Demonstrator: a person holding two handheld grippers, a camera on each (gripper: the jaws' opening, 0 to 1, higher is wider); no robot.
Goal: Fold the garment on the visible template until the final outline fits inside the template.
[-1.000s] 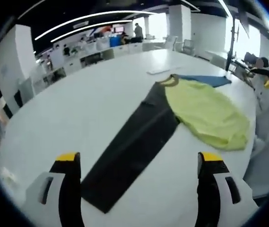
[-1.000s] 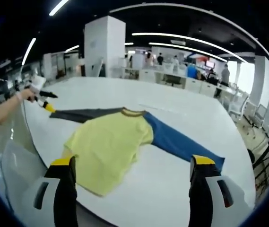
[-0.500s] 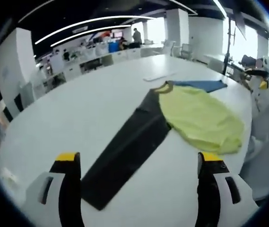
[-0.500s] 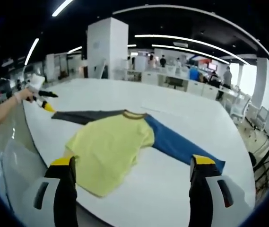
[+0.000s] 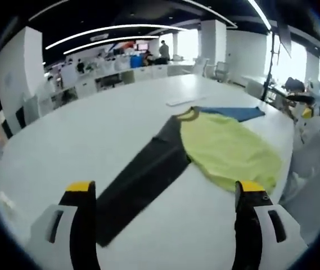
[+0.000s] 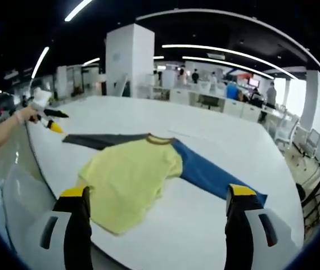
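Left gripper view: the left hand-held gripper point(image 5: 161, 194) hangs above the white bench point(image 5: 81, 135), its two yellow-tipped jaws wide apart with nothing between them. Just beyond the jaws lies the garment point(image 5: 204, 149) — spread flat on the bench, with a yellow-green body, a dark sleeve point(image 5: 143, 174) reaching toward the camera and a blue sleeve point(image 5: 233, 112) extending away. A pale flat strip point(image 5: 185, 101) lies on the bench beside the collar. Farther off stand office desks point(image 5: 120, 73) and a white pillar point(image 5: 213, 39).

Right gripper view: the right hand-held gripper point(image 6: 154, 197) also has its jaws standing apart and empty, over the near edge of the bench. The yellow body lies between them, the blue sleeve point(image 6: 216, 177) running to the right and the dark sleeve point(image 6: 100, 140) to the left. At the left edge a person's hand point(image 6: 27, 115) holds the other hand-held gripper, its yellow tip near the dark sleeve's cuff — whether it touches the cloth cannot be told
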